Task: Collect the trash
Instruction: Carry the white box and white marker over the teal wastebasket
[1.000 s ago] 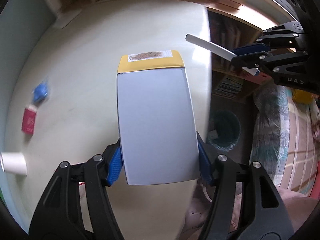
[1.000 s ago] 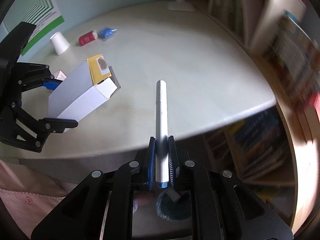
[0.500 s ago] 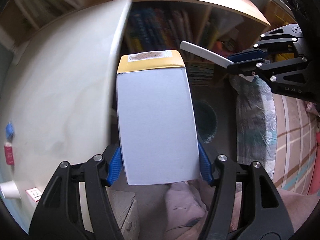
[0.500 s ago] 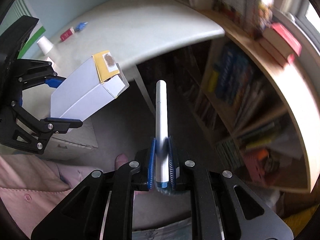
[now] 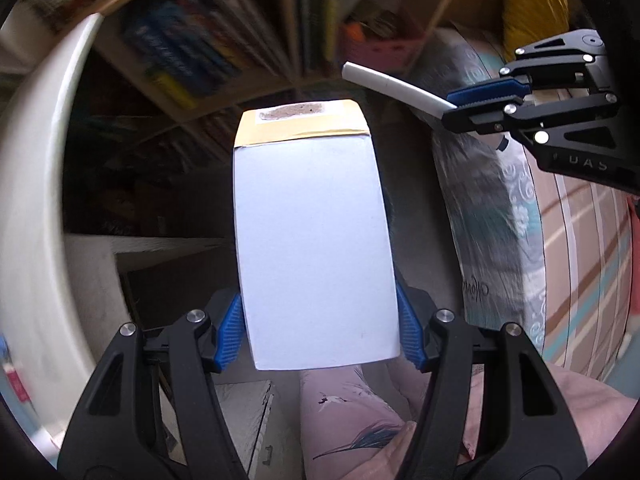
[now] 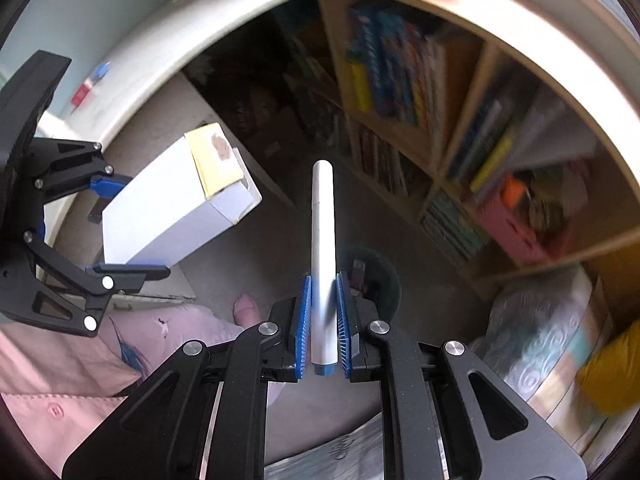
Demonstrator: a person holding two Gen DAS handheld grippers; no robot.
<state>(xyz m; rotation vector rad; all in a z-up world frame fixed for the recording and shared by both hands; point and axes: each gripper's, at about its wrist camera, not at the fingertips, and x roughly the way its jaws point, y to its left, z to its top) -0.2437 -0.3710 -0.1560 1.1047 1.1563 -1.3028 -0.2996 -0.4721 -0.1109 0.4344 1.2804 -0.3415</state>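
The left gripper is clamping the near end of a white box between its blue pads, the yellow flap end pointing away and down toward the floor. The right gripper is clenching a white marker near its blue cap end, the long body sticking out ahead. Both pieces of trash are hanging in the air off the table, above the person's pink-clad legs.

Just past the marker's barrel, a dark round bin is sitting on the floor beside the bookshelf, with something already inside it. In the left view the box is hiding the bin.

To do this well, I judge each hand should be centring its load over the bin mouth before letting go: the marker looks nearly lined up, while the box is sitting off to the side and needs bringing across, flap end first, without bumping the other gripper
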